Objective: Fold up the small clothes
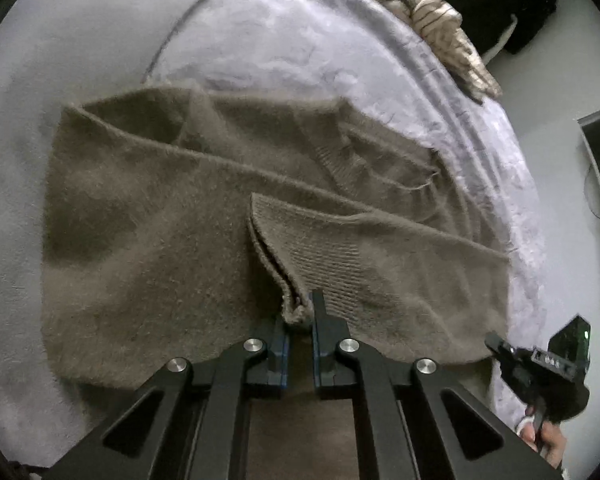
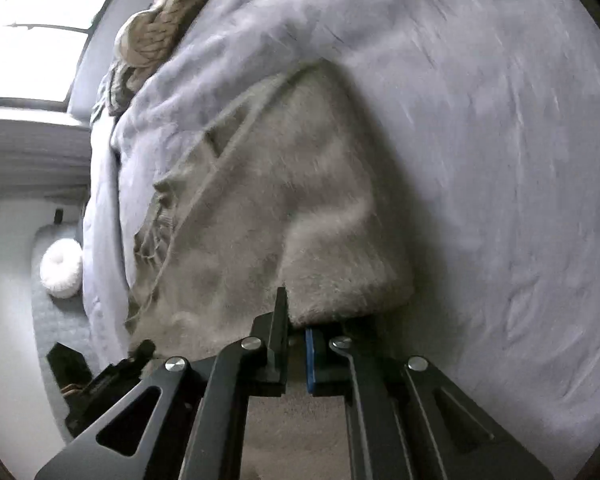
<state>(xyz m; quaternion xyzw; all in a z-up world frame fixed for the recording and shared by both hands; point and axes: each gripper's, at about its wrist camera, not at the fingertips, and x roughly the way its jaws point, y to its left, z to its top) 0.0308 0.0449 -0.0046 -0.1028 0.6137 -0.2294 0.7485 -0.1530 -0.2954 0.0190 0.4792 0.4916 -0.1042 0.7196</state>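
Bed: a wide bed covered in a pale lavender-grey plush blanket (image 1: 284, 40) fills most of both views; its edge drops to a pale floor in the right wrist view.

Sweater: a fuzzy taupe-brown knitted sweater (image 1: 140, 216) lies spread on the blanket, partly folded — 1 sleeve with a ribbed cuff is laid across the body, and a second ribbed band shows farther back toward the bed's edge. In the right wrist view the same sweater (image 2: 260, 184) looks paler and blurred, with a rounded fold of it raised near the camera.

Striped cloth: a crumpled beige cloth with dark stripes (image 1: 440, 16) sits at the far edge of the bed, well apart from the sweater.

Left tongs: the black left tongs (image 1: 300, 316) are clamped on the bunched edge of the sleeve cuff, the knit pinched between the 2 blue-lined pads.

Right tongs: the black right tongs (image 2: 298, 332) are drawn together on the near edge of the raised fold; fabric runs down between the fingers. In the left wrist view they appear at the lower right corner of the sweater, with a hand (image 1: 548, 440) gripping the handle.

Cushion: a small round white cushion (image 2: 62, 272) lies on the floor beside the bed — away from all the clothes.
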